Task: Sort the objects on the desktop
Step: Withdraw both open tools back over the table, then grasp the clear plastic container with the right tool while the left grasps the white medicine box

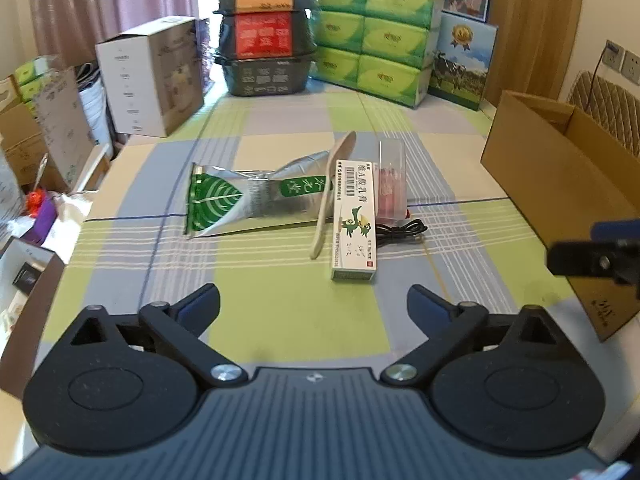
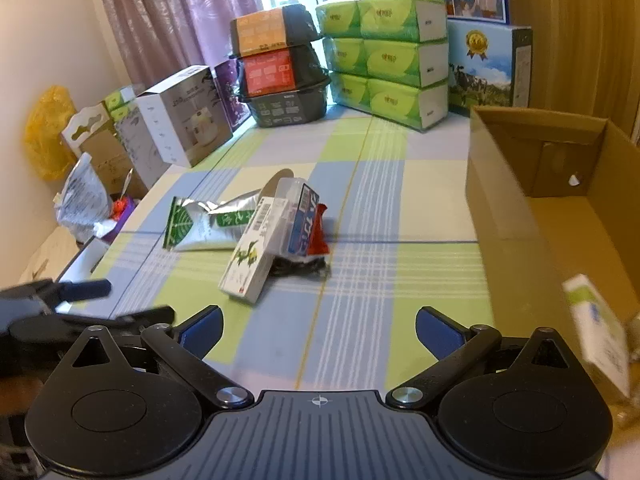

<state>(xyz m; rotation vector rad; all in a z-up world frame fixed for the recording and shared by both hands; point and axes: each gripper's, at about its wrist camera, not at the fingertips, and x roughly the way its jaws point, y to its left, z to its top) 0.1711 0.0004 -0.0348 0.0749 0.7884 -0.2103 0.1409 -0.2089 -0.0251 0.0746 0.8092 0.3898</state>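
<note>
- Jaws on my left gripper point(image 1: 313, 308) are standing spread wide with nothing between them, hovering over the green, blue and cream checked tablecloth point(image 1: 280, 312).
- I am seeing the long white and green ointment carton point(image 1: 354, 220) lying flat just ahead of that gap, a little toward its right finger, its near end pointing back at me.
- Touching the carton's left side, a pale beige plastic spoon point(image 1: 331, 196) is lying lengthwise, its bowl at the far end.
- Left of the spoon, a silver foil pouch with a green printed end point(image 1: 244, 200) is lying on its side.
- Right of the carton, a clear plastic case with pink contents point(image 1: 392, 184) is sitting over a coiled black cable point(image 1: 400, 234).
- My right gripper point(image 2: 319, 330) is likewise hanging released and empty above the cloth.
- From its camera the whole cluster is lying ahead and slightly left of the gap, well apart from the fingertips; the carton is leaning on the clear case there, with a red wrapper point(image 2: 318, 236) beside it.
- An open brown cardboard box point(image 2: 520, 208) is standing on the right, and a blurred white and green packet point(image 2: 600, 328) is showing inside its near end.
- Stacked green tissue packs point(image 1: 376, 36) are standing at the far edge of the table.
</note>
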